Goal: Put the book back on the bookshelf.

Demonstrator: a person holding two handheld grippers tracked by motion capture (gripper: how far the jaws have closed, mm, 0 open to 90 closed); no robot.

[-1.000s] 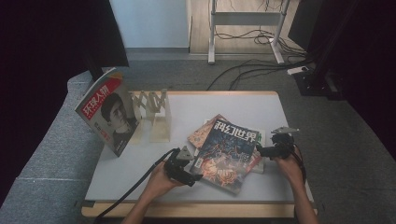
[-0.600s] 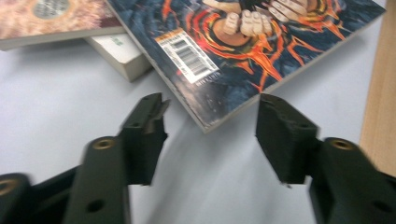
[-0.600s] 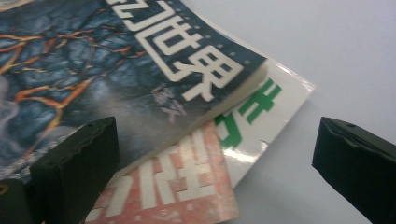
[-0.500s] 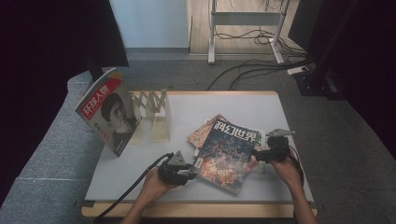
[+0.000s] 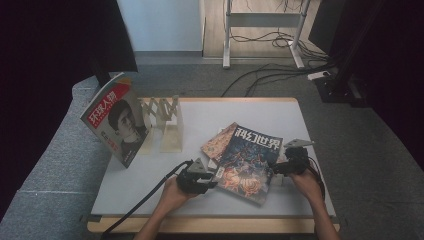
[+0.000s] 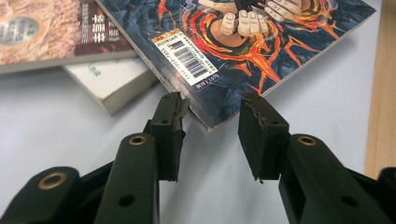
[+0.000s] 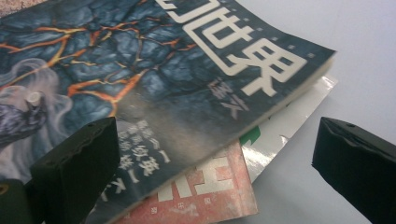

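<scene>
A dark science-fiction magazine (image 5: 250, 161), its cover a mass of orange cracks and white Chinese title characters, lies face up and askew on top of a small stack at the near right of a white table (image 5: 235, 112). Under it, an orange-brown magazine (image 5: 218, 142) juts out toward the upper left, and the left gripper view shows a white-edged book (image 6: 112, 84) lower in the pile.

The left gripper (image 5: 212, 176), held in the person's left hand (image 5: 172, 192), sits at the magazine's near left corner. In the left gripper view its jaws have just been closing and now stand on either side of that corner, close by the barcode label (image 6: 186, 58); the left jaw's tip touches the cover's edge while the right jaw stands a little clear, so the corner is bracketed but not pinched.

The right gripper (image 5: 276, 169), in the person's right hand (image 5: 306, 182), is at the magazine's right edge. In the right gripper view its jaws are spread wide, one over the cover, the other out over bare table, with the edges of the stacked magazines between them and nothing squeezed.

Farther back on the left, a wooden folding book rack (image 5: 165, 120) stands on the table, and a red-titled magazine with a portrait cover (image 5: 116, 120) stands tilted against its left end. Cables (image 5: 280, 65) trail over the grey floor beyond the table.
</scene>
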